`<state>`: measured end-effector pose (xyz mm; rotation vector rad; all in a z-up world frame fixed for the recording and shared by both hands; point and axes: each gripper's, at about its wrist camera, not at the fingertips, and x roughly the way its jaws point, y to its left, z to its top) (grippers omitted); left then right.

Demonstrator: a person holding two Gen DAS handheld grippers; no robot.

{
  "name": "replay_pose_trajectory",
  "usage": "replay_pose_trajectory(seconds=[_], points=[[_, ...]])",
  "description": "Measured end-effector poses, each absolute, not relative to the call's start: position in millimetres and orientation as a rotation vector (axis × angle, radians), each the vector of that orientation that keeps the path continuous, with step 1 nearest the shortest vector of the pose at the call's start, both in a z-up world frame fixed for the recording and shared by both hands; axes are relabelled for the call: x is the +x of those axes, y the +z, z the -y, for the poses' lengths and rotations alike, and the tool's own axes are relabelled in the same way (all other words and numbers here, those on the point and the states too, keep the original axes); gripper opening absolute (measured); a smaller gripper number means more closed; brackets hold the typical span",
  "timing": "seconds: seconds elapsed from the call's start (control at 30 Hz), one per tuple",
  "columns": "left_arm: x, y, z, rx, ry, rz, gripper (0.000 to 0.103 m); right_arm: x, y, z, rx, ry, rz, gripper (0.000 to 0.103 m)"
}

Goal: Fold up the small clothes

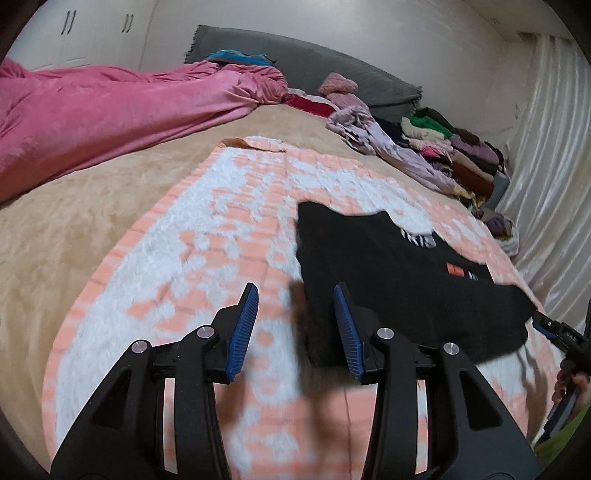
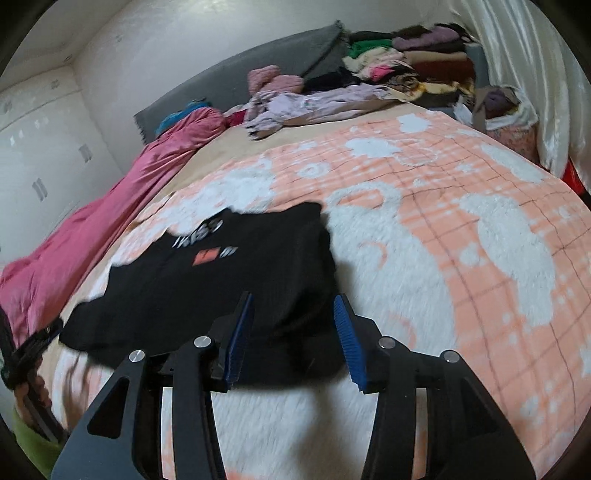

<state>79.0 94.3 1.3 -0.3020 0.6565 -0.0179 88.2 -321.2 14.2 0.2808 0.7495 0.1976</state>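
Observation:
A black garment [image 1: 399, 280] with white lettering and a small orange patch lies spread on the peach-and-white blanket [image 1: 207, 236]. It also shows in the right wrist view [image 2: 221, 291]. My left gripper [image 1: 295, 306] is open, just above the garment's left edge, holding nothing. My right gripper [image 2: 293, 314] is open over the garment's near right corner, holding nothing. The tip of the right gripper shows at the right edge of the left wrist view [image 1: 554, 328].
A pink duvet [image 1: 110, 114] lies along the left of the bed. A pile of mixed clothes [image 1: 443, 147] sits at the far right by the grey headboard [image 1: 332, 70]. A shiny white curtain [image 1: 546, 155] hangs on the right. White wardrobe doors [image 1: 81, 33] stand behind.

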Motion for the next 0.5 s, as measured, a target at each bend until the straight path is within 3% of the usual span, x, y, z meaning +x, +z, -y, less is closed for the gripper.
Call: replay_pose_trajectory(seconds=[0.5], points=[[66.3,-20.9,-26.7,-0.029,-0.020,-0.718,0.036,77.3,-5.2,260.8,0.111,0.314,-0.803,0.042]])
